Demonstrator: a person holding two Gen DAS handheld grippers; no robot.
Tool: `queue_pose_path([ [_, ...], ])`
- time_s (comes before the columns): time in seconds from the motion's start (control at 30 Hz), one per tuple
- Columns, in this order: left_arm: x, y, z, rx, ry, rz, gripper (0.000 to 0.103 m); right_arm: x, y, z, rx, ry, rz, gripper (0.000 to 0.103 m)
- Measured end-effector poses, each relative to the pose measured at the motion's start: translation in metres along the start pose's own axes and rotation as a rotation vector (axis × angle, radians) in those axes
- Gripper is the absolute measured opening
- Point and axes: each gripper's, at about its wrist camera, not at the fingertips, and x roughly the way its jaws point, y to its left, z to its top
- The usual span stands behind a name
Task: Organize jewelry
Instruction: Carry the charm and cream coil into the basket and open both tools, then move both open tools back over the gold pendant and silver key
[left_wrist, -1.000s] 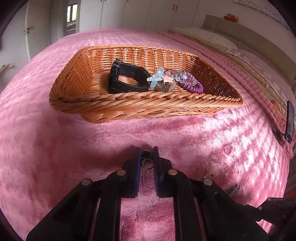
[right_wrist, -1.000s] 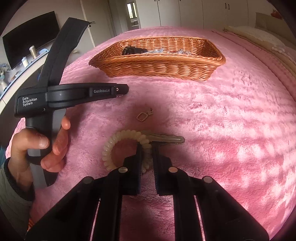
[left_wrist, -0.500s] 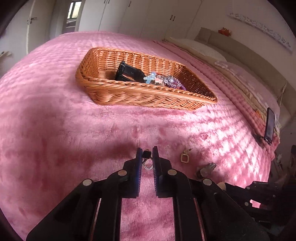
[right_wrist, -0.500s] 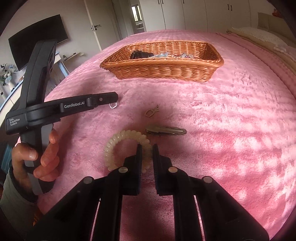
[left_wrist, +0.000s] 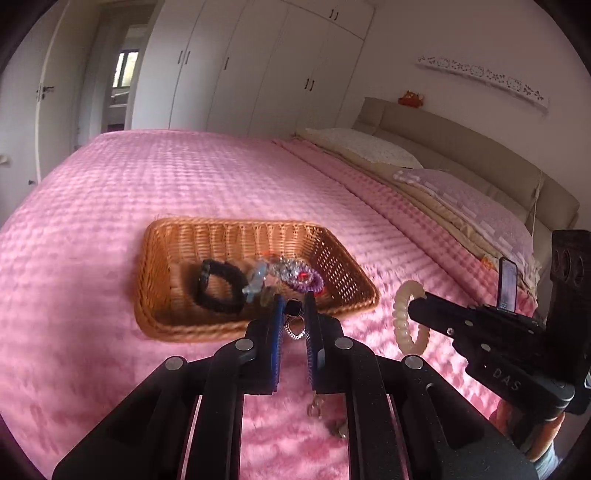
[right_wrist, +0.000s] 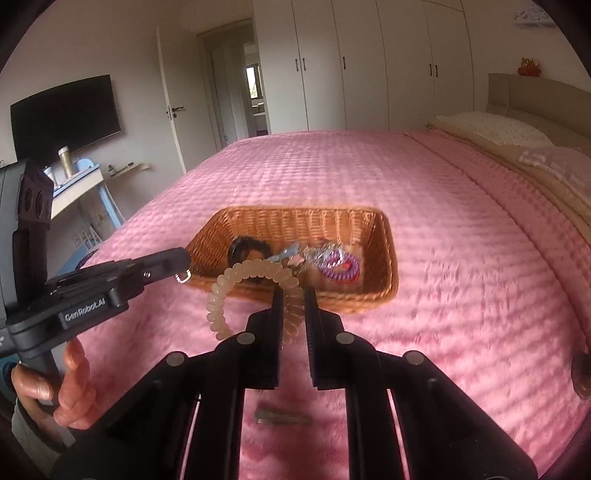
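A wicker basket (left_wrist: 192, 332) sits on the pink bedspread and holds a black band (left_wrist: 218, 288), a purple coil (left_wrist: 306, 282) and sparkly pieces. My left gripper (left_wrist: 294, 303) hangs just before its near rim, shut on a small black-stone charm (left_wrist: 294, 307) with a silver chain. In the right wrist view the left gripper (right_wrist: 181, 260) shows at left, the charm's chain (right_wrist: 183, 276) dangling. My right gripper (right_wrist: 293, 295) is shut on a cream spiral bracelet (right_wrist: 251, 267), lifted in front of the basket (right_wrist: 295, 212). The left wrist view shows that right gripper (left_wrist: 417, 299) and bracelet (left_wrist: 404, 317) at right.
A small clasp (left_wrist: 314, 408) and a metal hair clip (right_wrist: 282, 415) lie on the bedspread beneath the grippers. Pillows (left_wrist: 369, 147) and the headboard run along the right. A phone (left_wrist: 506, 284) stands at the right edge. A hand (right_wrist: 70, 380) grips the left handle.
Both grippers have risen off the bedspread. The cream bracelet has left the bed in the right gripper. The left gripper has carried the charm up and toward the basket.
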Motion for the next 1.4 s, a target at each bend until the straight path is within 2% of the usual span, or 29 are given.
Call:
queue_pose_path([
  [0.17,0.044,0.016,0.034,-0.002,0.005,0.019,0.009,0.059,-0.020,0.039,0.038,0.043,-0.033,0.009],
  [0.37,0.100,0.040,0.048,-0.037,0.059,0.060,0.009,0.145,-0.037,0.059,0.056,0.178,-0.063,0.009],
  [0.5,0.120,0.048,0.052,-0.044,0.080,0.084,0.009,0.174,-0.036,0.060,0.032,0.227,-0.087,0.009],
  [0.7,0.132,0.053,0.047,-0.048,0.099,0.094,0.010,0.194,-0.046,0.055,0.076,0.267,-0.060,0.010],
  [0.8,0.129,0.053,0.046,-0.052,0.097,0.086,0.011,0.191,-0.051,0.055,0.095,0.264,-0.039,0.012],
  [0.87,0.124,0.054,0.046,-0.059,0.089,0.077,0.024,0.185,-0.050,0.055,0.086,0.252,-0.042,0.027],
  [0.93,0.117,0.053,0.047,-0.065,0.073,0.071,0.031,0.177,-0.050,0.056,0.080,0.235,-0.044,0.036],
  [1.17,0.076,0.041,0.043,-0.072,0.020,0.040,0.031,0.113,-0.042,0.049,0.067,0.155,0.059,0.036],
  [1.4,0.034,0.018,0.039,-0.042,-0.006,0.033,0.031,0.050,-0.027,0.020,-0.028,0.124,0.104,0.036],
])
